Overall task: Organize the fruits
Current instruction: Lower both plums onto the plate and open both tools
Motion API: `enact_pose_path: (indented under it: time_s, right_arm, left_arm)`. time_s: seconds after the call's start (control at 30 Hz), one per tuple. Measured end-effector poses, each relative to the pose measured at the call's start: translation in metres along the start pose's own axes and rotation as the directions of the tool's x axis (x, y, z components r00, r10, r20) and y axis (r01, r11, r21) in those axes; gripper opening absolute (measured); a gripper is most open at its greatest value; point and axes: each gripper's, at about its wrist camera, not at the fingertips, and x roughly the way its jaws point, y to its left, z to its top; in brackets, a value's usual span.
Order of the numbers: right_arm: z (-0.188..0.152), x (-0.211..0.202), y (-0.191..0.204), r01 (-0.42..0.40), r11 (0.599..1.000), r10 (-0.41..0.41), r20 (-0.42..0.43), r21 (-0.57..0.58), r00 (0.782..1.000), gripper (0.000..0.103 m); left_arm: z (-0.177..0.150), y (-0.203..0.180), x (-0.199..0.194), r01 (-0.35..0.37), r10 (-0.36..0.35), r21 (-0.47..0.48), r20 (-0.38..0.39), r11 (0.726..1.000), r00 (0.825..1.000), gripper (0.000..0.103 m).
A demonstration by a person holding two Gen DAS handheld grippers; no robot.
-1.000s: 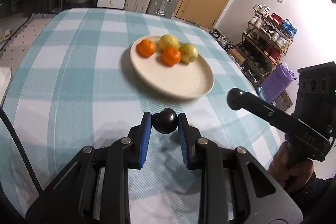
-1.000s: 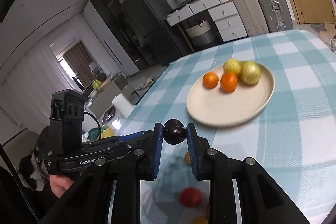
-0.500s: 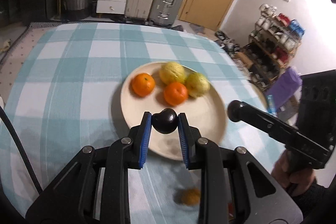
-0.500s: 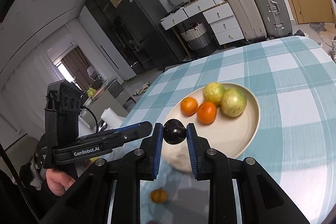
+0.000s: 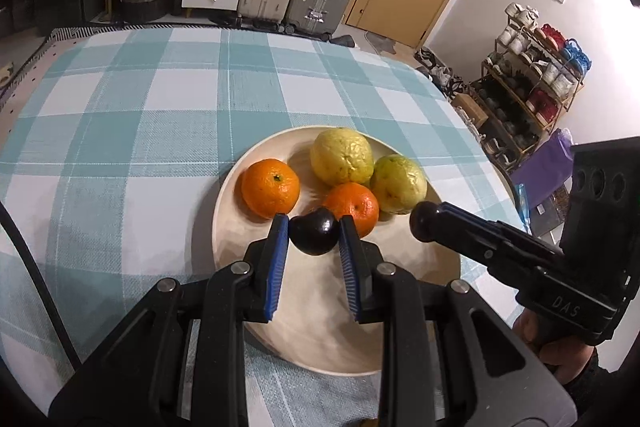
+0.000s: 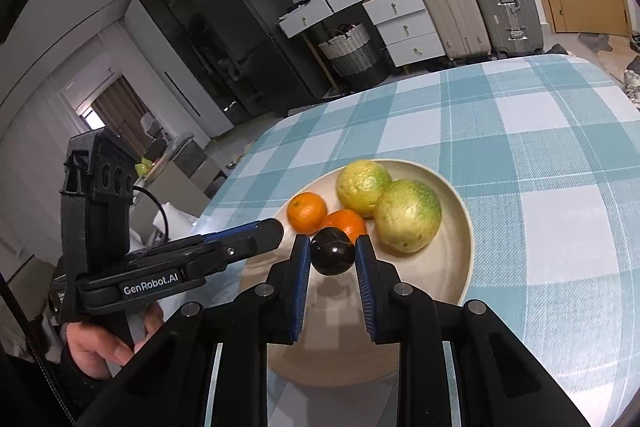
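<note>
Left gripper [image 5: 314, 235]: clamped on a dark plum [image 5: 313, 235], held above the plate [image 5: 400, 327]. Right gripper [image 6: 333, 257]: clamped on a second dark plum [image 6: 333, 256], likewise over the plate. Both are best lowered onto bare plate, clear of the oranges [image 5: 270, 187], before release. Lettering read: "GenRobot.AI", "DAS".

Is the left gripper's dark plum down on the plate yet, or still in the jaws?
Still in the jaws. The left gripper is shut on the dark plum, above the plate.
</note>
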Motion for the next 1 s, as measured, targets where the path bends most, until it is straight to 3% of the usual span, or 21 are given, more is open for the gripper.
enact_pose_path:
  time_s: [0.27,0.5,0.57,0.63,0.8,1.0]
  right_arm:
    - [-0.003,0.011,0.001,0.029,0.999,-0.029,-0.009,-0.019,1.000,0.023]
    - [-0.004,0.008,0.007,0.035,0.999,-0.035,0.010,-0.025,0.999,0.025]
    - [-0.003,0.007,0.011,0.041,0.998,-0.041,0.015,-0.042,0.999,0.031]
    - [-0.003,0.002,0.013,0.052,0.998,-0.050,0.040,-0.047,0.998,0.052]
    - [-0.001,-0.020,0.020,0.052,0.997,-0.045,0.116,-0.062,0.992,0.053]
    - [-0.003,-0.038,0.020,0.058,0.998,-0.053,0.134,-0.034,0.990,0.053]
  left_arm:
    - [0.003,0.006,0.016,0.026,-0.027,-0.025,-0.023,0.999,0.999,0.023]
    - [0.006,0.007,0.010,0.070,-0.069,-0.051,0.019,0.996,0.997,0.023]
    - [0.008,0.008,0.008,0.069,-0.067,-0.065,0.023,0.995,0.997,0.025]
    - [0.008,0.008,0.003,0.065,-0.063,-0.069,0.033,0.995,0.997,0.025]
    - [0.006,0.004,-0.014,0.056,-0.053,-0.055,0.050,0.997,0.997,0.026]
    - [-0.005,-0.002,-0.038,0.040,-0.037,-0.048,0.070,0.998,0.997,0.026]
